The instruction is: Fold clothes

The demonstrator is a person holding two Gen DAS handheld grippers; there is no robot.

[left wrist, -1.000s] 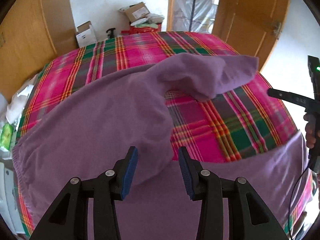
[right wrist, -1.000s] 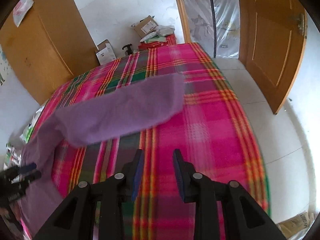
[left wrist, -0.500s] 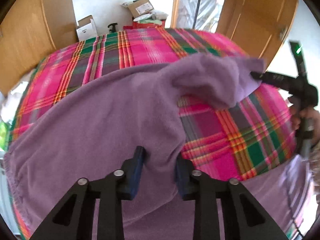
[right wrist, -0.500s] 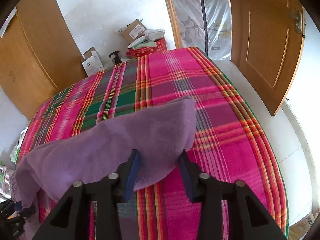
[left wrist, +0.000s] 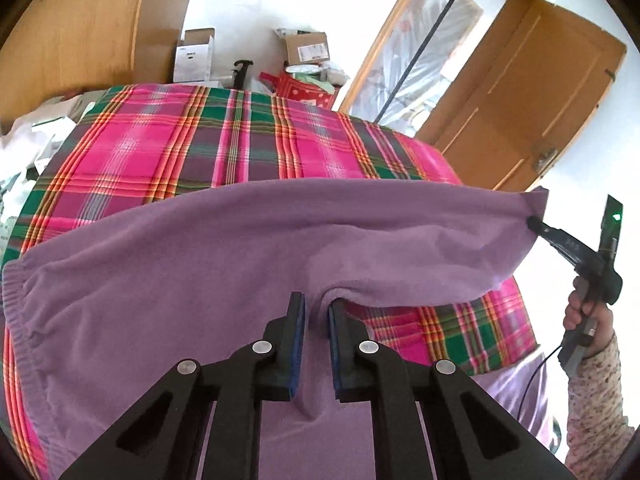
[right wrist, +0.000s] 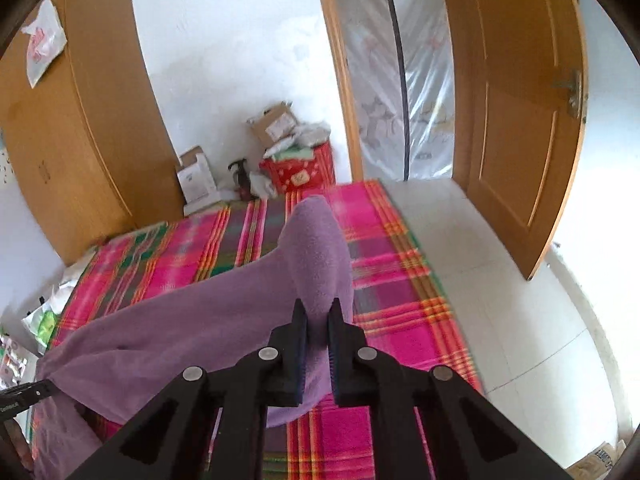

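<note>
Two tools, left tool (left wrist: 316, 310) and right tool (right wrist: 318, 314), are closing on one purple garment (left wrist: 168, 280).

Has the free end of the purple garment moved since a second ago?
Yes. In the right wrist view the purple garment's end, lying flat on the plaid bedspread before, now stands lifted off it between the right gripper fingers.

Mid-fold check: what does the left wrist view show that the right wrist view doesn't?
Left wrist only: the purple garment's ribbed hem, and the person's hand holding the right gripper, which pinches a fabric corner.

Right wrist only: the white floor beside the bed and a plastic bag hanging on the wardrobe.

Both: plaid bedspread, cardboard boxes, open wooden door, both grippers closing on purple fabric.
</note>
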